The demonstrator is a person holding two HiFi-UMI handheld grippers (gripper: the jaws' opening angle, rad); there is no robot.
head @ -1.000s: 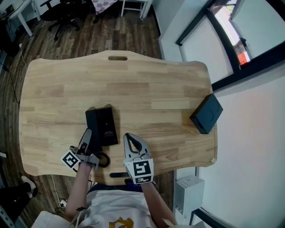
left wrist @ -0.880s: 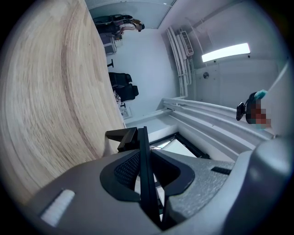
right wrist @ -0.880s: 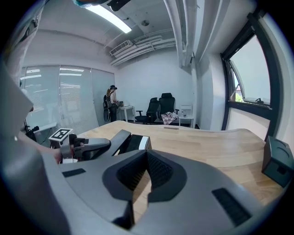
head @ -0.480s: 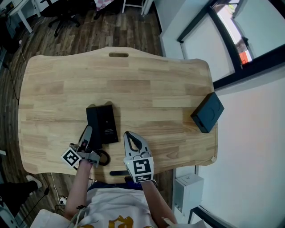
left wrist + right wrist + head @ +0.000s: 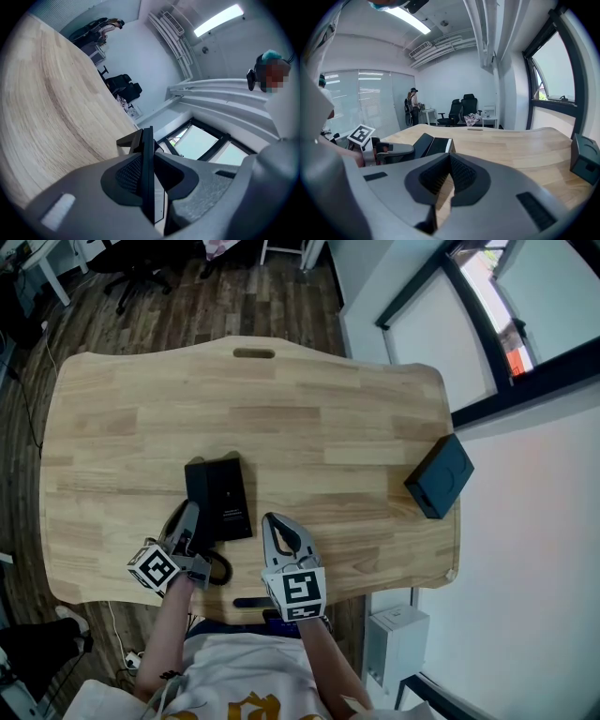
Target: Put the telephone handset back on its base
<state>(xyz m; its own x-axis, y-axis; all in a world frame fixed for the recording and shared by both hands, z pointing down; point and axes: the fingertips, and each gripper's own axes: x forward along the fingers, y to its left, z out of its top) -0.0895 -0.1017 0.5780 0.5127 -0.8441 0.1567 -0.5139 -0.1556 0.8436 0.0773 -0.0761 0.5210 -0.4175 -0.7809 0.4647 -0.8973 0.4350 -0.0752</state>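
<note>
The black telephone base (image 5: 225, 495) lies on the wooden table (image 5: 328, 418), left of centre. The black handset (image 5: 196, 502) runs along the base's left side, its near end between the jaws of my left gripper (image 5: 187, 517). In the left gripper view the jaws are shut on a thin black edge of the handset (image 5: 148, 187). A coiled black cord (image 5: 217, 570) curls beside that gripper near the front edge. My right gripper (image 5: 274, 523) rests just right of the phone, shut and empty. Its own view shows the phone (image 5: 435, 144) and the left gripper (image 5: 393, 152) ahead on the left.
A dark box (image 5: 438, 476) sits at the table's right edge, also seen as the box (image 5: 585, 159) in the right gripper view. A slot handle (image 5: 254, 353) is cut near the far edge. Office chairs (image 5: 131, 268) stand beyond on the wooden floor.
My left gripper has rolled about its own axis, so its marker cube shows a different face, and it has barely shifted. The right gripper has kept still.
</note>
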